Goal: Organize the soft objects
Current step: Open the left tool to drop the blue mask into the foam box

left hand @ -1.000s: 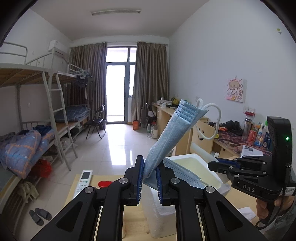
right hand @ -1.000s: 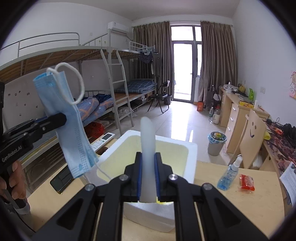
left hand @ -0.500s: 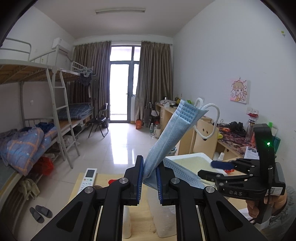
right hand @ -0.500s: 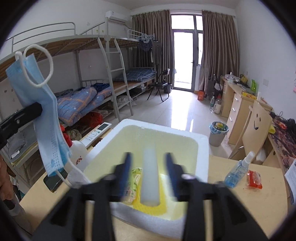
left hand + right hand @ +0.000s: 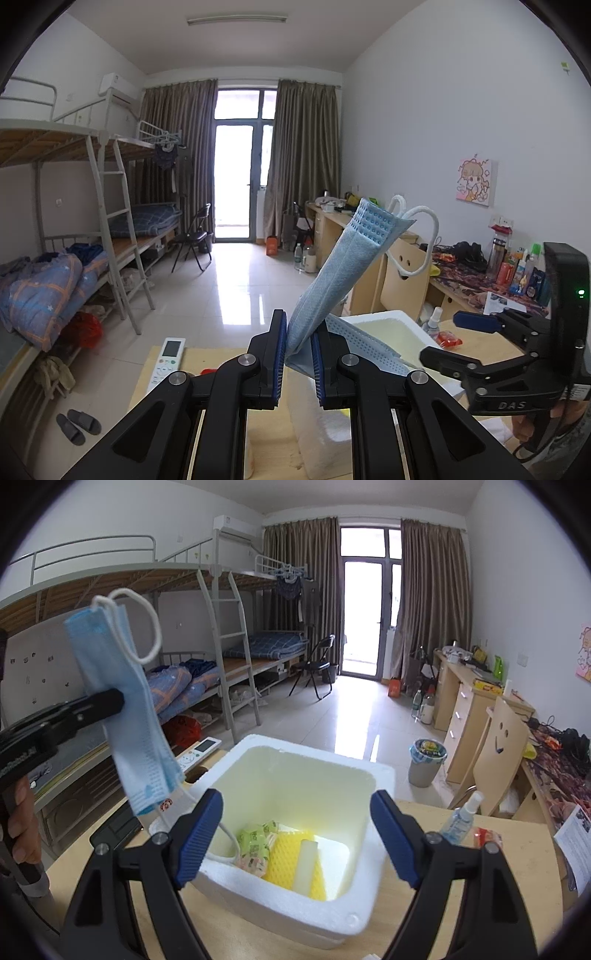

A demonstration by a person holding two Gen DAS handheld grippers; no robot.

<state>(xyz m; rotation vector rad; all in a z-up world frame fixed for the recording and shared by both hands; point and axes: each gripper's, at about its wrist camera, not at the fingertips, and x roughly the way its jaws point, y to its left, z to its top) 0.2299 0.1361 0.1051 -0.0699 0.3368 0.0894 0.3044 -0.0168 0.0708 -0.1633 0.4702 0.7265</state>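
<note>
**Left wrist view: mask pinched over the foam box, right tongs spreading empty**

Left wrist view first: left gripper (image 5: pixel 298 354) clamped on a blue face mask (image 5: pixel 338 273), pads pressed on the lower corner of the folded fabric. Leans up and away from the jaws, ear loop (image 5: pixel 419 236) dangling off the top edge. Just beyond and to the right of the tips, the white foam box (image 5: pixel 388 321), its near rim partly hidden behind the fabric.

Right wrist view: right gripper (image 5: pixel 297 834) with jaws opening, nothing between the pads. Poised above the near rim of the foam box (image 5: pixel 343 771). Inside the box, on the bottom: a white foam stick (image 5: pixel 306 864) on a yellow mesh pad (image 5: pixel 286 856), green packets (image 5: pixel 255 843) beside them toward the left wall. Same mask (image 5: pixel 125 709) hanging left of the box and above its rim, a second loop trailing down over the left rim into the box.

Handling, as a judgement: very light, limp, no stiffness to speak of (folds and swings with any motion). Not fragile, not slippery against ribbed pads. Best held on the pleated body near an edge, as now; loops too thin and stretchy for a sure pinch, and apt to snag on the box rim. Release low over the box, so as not to flutter outside.
</note>
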